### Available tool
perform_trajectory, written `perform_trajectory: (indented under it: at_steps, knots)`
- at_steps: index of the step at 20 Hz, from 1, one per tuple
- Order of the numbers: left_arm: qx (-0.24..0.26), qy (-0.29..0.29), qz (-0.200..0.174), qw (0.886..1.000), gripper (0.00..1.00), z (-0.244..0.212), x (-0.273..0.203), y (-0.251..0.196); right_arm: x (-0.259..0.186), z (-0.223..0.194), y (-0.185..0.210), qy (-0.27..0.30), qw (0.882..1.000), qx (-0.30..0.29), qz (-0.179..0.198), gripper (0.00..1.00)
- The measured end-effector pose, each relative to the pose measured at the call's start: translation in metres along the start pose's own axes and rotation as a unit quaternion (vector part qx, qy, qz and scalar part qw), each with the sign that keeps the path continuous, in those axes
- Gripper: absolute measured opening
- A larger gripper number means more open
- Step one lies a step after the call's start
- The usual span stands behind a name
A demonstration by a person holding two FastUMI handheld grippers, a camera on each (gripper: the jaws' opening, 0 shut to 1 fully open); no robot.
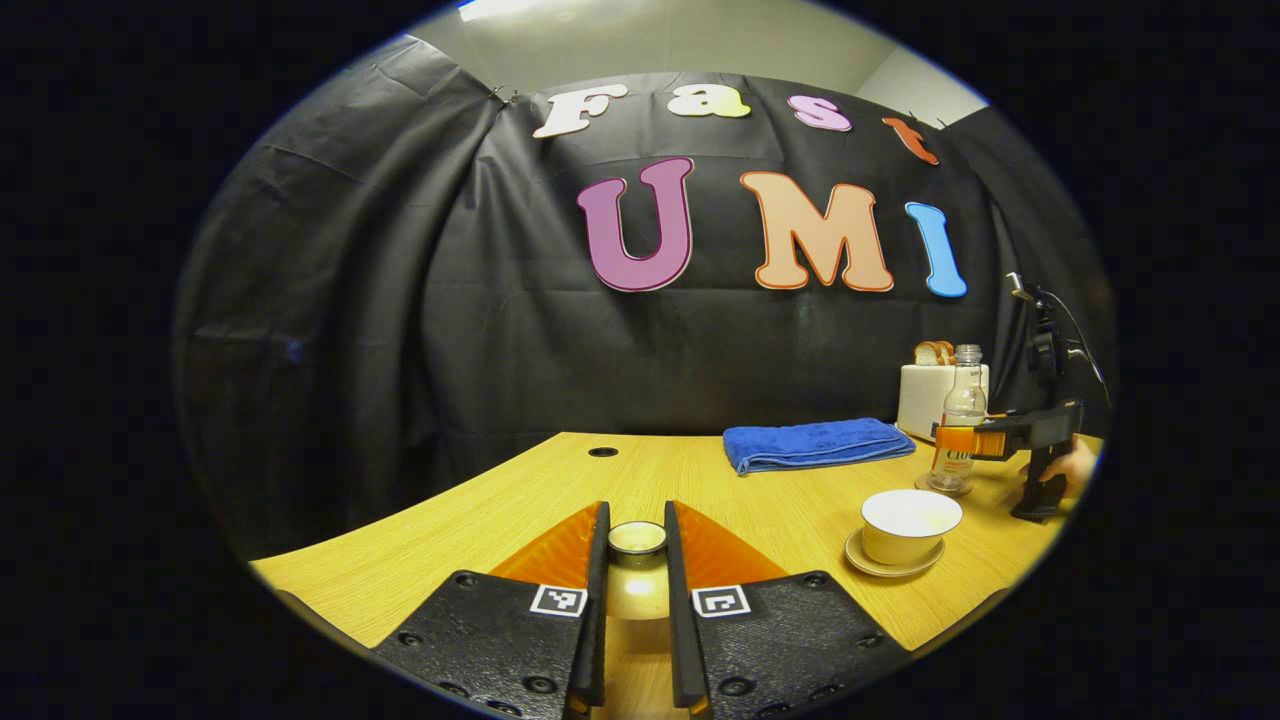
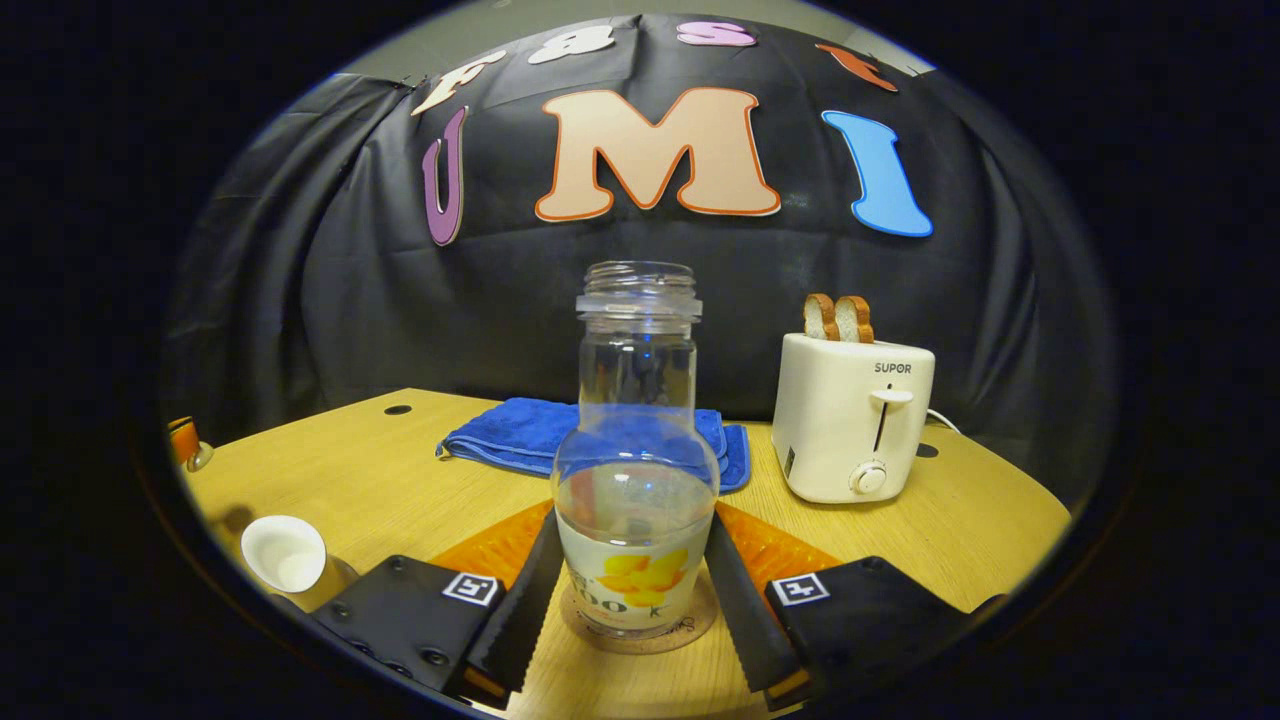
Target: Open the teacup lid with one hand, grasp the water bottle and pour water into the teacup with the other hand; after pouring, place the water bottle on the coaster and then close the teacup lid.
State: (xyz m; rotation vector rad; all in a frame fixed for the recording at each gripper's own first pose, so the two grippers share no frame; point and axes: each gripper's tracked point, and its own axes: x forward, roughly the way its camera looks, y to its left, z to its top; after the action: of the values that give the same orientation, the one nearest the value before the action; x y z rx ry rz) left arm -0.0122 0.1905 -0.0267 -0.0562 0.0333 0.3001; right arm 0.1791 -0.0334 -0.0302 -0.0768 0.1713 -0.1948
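My left gripper [image 1: 637, 520] is shut on the cream teacup lid [image 1: 637, 585], held low over the table with its knob between the fingertips. The white teacup [image 1: 908, 522] stands uncovered on its saucer [image 1: 862, 562] to the right; it also sits at lower left [image 2: 285, 553] in the right gripper view. The clear water bottle [image 2: 635, 470], uncapped and partly full, stands upright on the round coaster [image 2: 690, 630]. My right gripper [image 2: 632, 520] has both fingers pressed on the bottle's labelled lower body. In the left gripper view that gripper [image 1: 965, 440] and a hand hold the bottle [image 1: 962, 400].
A folded blue towel [image 2: 520, 430] lies behind the bottle. A white toaster [image 2: 855, 425] with two bread slices stands at the back right. The wooden table [image 1: 500, 500] has cable holes near its far edge. A black stand [image 1: 1045, 340] rises at the far right.
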Motion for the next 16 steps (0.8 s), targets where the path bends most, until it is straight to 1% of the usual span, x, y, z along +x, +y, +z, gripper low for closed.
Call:
perform_trajectory:
  at_steps: [4,5,6,7,8,9,10,11,12,15,16]
  knots:
    - [-0.001,0.000,-0.005,1.000,0.24,0.000,0.000,-0.003,-0.009,0.004,-0.005,-0.013,1.000,0.003,-0.004,0.87]
    - [-0.001,0.000,-0.007,1.000,0.24,0.001,0.000,-0.005,-0.012,0.003,-0.006,-0.015,1.000,0.007,-0.003,0.89]
    - [-0.001,-0.001,-0.012,1.000,0.23,0.001,0.001,-0.008,-0.015,0.003,-0.007,-0.017,1.000,0.013,-0.002,0.93]
    - [-0.002,-0.001,-0.019,1.000,0.24,0.001,0.003,-0.015,-0.017,0.004,-0.008,-0.020,1.000,0.017,-0.002,0.87]
    - [-0.001,0.001,-0.023,1.000,0.24,0.000,0.004,-0.020,-0.020,0.005,-0.010,-0.025,1.000,0.018,-0.005,0.87]
    - [-0.002,0.000,-0.027,1.000,0.23,0.001,0.006,-0.025,-0.025,0.007,-0.012,-0.032,0.999,0.017,-0.007,0.90]
    - [-0.002,0.000,-0.032,0.999,0.24,0.000,0.009,-0.031,-0.030,0.009,-0.013,-0.039,0.999,0.017,-0.008,0.87]
    - [-0.002,0.000,-0.037,0.999,0.24,0.001,0.011,-0.039,-0.033,0.009,-0.013,-0.046,0.999,0.016,-0.008,0.87]
    - [-0.002,0.000,-0.041,0.999,0.24,0.001,0.015,-0.046,-0.037,0.010,-0.013,-0.050,0.999,0.018,-0.008,0.90]
    - [-0.002,0.000,-0.062,0.998,0.24,0.001,0.020,-0.073,-0.051,0.015,-0.019,-0.069,0.997,0.020,-0.007,0.90]
    - [-0.001,0.001,-0.070,0.998,0.24,0.001,0.022,-0.083,-0.057,0.018,-0.020,-0.079,0.997,0.020,-0.009,0.94]
